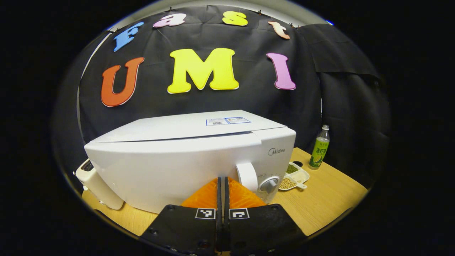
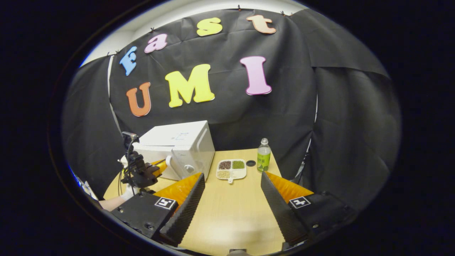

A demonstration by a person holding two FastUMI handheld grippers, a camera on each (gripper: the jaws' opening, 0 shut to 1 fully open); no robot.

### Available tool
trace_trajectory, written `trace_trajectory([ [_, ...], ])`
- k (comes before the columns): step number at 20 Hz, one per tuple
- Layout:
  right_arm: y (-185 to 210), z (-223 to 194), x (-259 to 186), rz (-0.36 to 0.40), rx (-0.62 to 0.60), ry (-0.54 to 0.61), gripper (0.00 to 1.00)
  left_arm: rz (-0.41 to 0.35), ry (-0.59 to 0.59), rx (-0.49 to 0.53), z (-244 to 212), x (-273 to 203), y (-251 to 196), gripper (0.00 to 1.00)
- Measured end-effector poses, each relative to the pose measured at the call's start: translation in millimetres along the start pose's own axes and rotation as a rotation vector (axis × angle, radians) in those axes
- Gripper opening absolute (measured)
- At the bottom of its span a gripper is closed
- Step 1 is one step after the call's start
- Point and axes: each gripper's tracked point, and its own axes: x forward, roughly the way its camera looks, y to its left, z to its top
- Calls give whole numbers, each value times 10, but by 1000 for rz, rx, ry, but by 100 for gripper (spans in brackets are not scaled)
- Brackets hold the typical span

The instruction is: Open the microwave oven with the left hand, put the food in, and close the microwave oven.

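The white boxy microwave oven stood with its door closed on the wooden table, and the left gripper, jaws pressed together, was just before its white handle. The white divided plate of beans and grains lay at about twelve o'clock from the right gripper, whose jaws stood wide apart, with a green-labelled plastic bottle at one o'clock.

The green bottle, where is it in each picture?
Left gripper view: the green bottle stands at the right, on the table's far edge, beyond the food tray.
Right gripper view: the bottle stands near the middle, just right of the tray.
Shared landmark: the white microwave, left of the tray in both.
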Motion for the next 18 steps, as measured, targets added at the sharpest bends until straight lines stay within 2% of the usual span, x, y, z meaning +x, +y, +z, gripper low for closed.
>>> trace_trajectory([
  [4,6,38,-12,-7,-2,-9,92,3,10,-49,-18,98,-32,0],
  [5,9,45,-4,-8,0,-10,100,7,14,-42,-32,98,-25,0],
  [6,38,43,2,-4,1,-7,92,11,12,-33,-19,95,-28,0],
  [7,61,37,7,1,3,-5,92,8,15,-31,-18,68,-43,0],
  [8,87,54,15,5,8,-8,100,-3,16,-39,-14,42,-54,0],
  [9,116,70,17,8,13,-12,92,-13,13,-42,7,6,-69,0],
  [11,185,86,27,16,13,-18,92,-12,5,-24,36,-99,-38,0],
  [12,228,97,23,20,12,-21,100,-8,6,-9,43,-159,-31,0],
  [14,301,109,16,22,0,-28,100,-14,6,17,65,-319,-32,0],
  [15,326,127,15,19,-14,-38,92,-21,1,23,83,-403,-31,0],
  [16,380,159,3,21,-25,-50,91,-34,2,20,103,-551,-56,1],
  [18,518,188,-10,32,-38,-71,92,-60,-11,20,170,-779,-82,59],
])
